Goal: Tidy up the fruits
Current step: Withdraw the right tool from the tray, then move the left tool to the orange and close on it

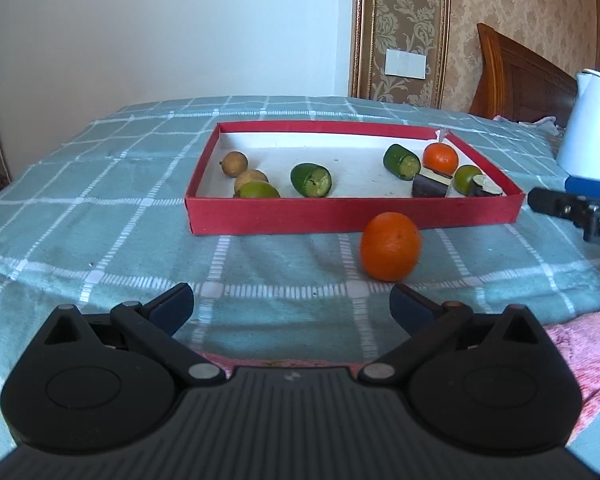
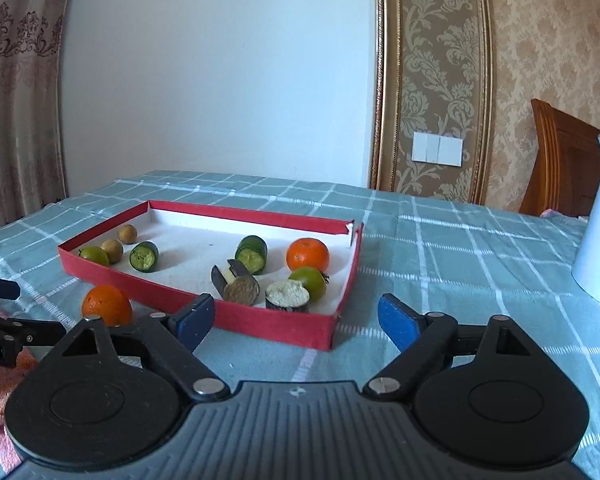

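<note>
Orange [image 1: 390, 246] loose on the checked cloth [image 1: 100, 216], just outside the near wall of the red box [image 1: 340, 216], toward its right corner. Left gripper [image 1: 292, 300] jaws spread, empty, orange ahead and slightly right of centre. Likely step: grab it, so shift right, centre pads on the widest part, squeeze gently since it may roll. Right gripper [image 2: 296, 320] also spread, empty, near the box's right corner. Farther in the box: cut cucumbers, limes, a second orange [image 1: 440, 159], longans at the left end.
</note>
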`<state>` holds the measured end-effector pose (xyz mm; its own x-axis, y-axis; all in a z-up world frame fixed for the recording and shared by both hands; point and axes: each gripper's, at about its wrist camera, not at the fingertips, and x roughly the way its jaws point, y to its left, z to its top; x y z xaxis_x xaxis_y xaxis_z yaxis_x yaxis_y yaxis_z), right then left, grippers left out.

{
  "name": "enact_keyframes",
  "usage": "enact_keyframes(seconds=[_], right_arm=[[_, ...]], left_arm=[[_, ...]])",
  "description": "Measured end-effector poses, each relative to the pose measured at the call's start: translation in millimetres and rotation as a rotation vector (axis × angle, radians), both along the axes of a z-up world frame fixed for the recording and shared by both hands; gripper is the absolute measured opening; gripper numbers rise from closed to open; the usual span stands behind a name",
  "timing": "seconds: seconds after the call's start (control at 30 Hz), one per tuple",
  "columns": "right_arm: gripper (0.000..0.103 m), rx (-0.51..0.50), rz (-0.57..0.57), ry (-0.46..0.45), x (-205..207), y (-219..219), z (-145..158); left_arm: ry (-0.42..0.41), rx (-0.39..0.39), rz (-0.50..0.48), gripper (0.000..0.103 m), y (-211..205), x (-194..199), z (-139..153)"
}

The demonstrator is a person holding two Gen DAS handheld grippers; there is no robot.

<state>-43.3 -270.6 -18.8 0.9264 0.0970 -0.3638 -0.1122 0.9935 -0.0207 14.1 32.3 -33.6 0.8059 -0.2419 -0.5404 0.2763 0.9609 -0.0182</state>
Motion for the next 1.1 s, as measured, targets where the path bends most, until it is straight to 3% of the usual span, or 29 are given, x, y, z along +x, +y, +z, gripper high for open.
enact_keyframes(seconds=[0.37, 0.7, 0.87, 0.93, 1.07, 1.1], right_arm=[[0.089, 0.057, -0.047, 0.085, 4, -14, -10], [0.089, 0.111, -0.07, 0.119, 5, -24, -14], [0.089, 0.105, -0.068, 0.126, 6, -23, -14], [0.089, 0.107, -0.069, 0.128, 7, -23, -14], [0.089, 0.107, -0.067, 0.133, 7, -23, -14], [0.089, 0.107, -0.068, 0.135, 7, -23, -15]], left_arm=[[-0.009, -0.058, 0.002, 0.103, -8, -3, 12], [-0.033, 0.016, -0.01, 0.103, -52, 11, 10], [-0.004, 0.043, -0.035, 0.084, -60, 21, 3], [0.009, 0.053, -0.042, 0.069, -62, 24, 0], [0.015, 0.036, -0.051, 0.053, -61, 26, -2], [0.008, 0.026, -0.061, 0.041, -61, 25, -1]])
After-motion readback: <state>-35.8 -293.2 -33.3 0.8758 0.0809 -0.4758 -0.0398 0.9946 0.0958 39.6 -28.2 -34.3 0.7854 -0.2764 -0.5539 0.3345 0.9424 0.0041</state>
